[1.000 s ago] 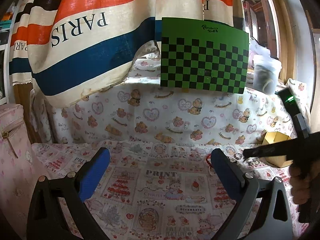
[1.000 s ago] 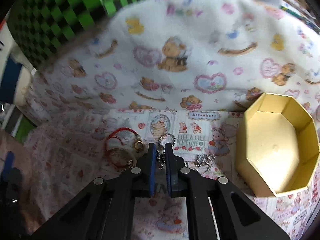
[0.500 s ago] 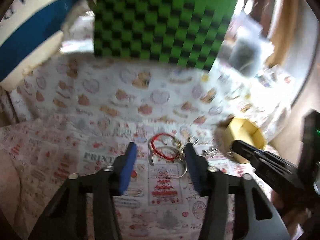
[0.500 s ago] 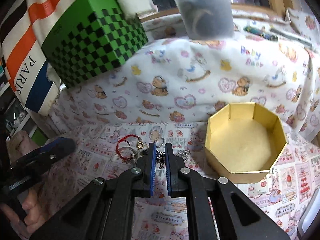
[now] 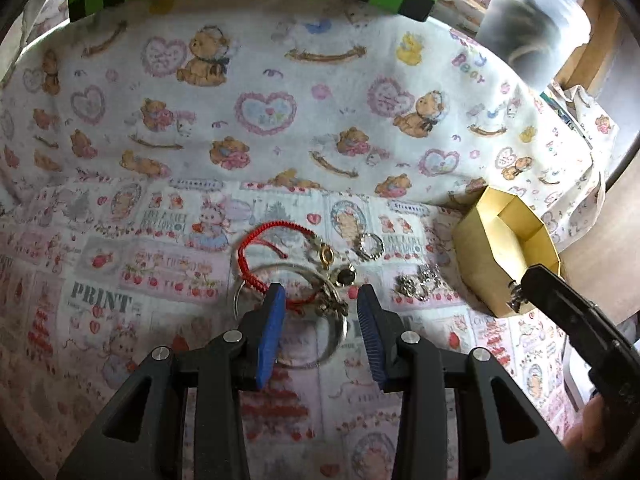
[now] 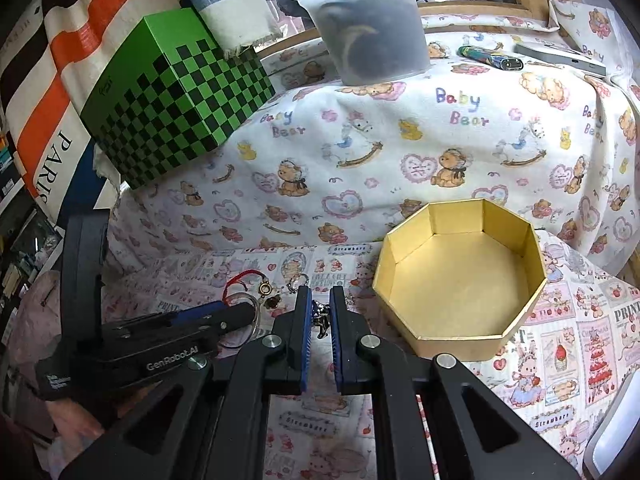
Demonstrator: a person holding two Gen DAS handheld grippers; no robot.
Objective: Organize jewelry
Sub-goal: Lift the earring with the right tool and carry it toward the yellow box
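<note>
Presently, two grippers are at work over a cloth (image 5: 168, 296) strewn with jewelry.

Right gripper (image 6: 320, 316): a small dark chain (image 6: 321, 318) is pinched between its nearly closed pads, just left of the box (image 6: 460, 336). It is judged to be held there for a drop into the box.

Left gripper (image 5: 320, 312): its jaws are spread, one to each side of a tangle of charms. A grasp is judged to be in preparation, since nothing is gripped yet.

Jewelry pile: a red cord (image 5: 256, 256), a large silver ring (image 5: 332, 344), a gold clasp (image 5: 327, 255), a small ring (image 5: 371, 246) and a silver cluster (image 5: 418, 284) are left lying on the cloth, the cord overlapping the large ring.

Box: it is gold, octagonal and open, and it is set to the right of the pile, judged as the place where the pieces are to be collected.

Left view only: the pile is shown clearly from above, and the chain (image 5: 516, 300) is seen dangling from the right gripper's (image 5: 528, 284) tip against the box's (image 5: 480, 264) outer wall.

Right view only: the box's floor is shown bare, so no piece is judged stored yet. The left gripper (image 6: 240, 312) is seen side-on covering part of the pile.

Background: a checkered box (image 6: 176, 104) and a tub (image 6: 368, 32) are seen on the ledge behind.
</note>
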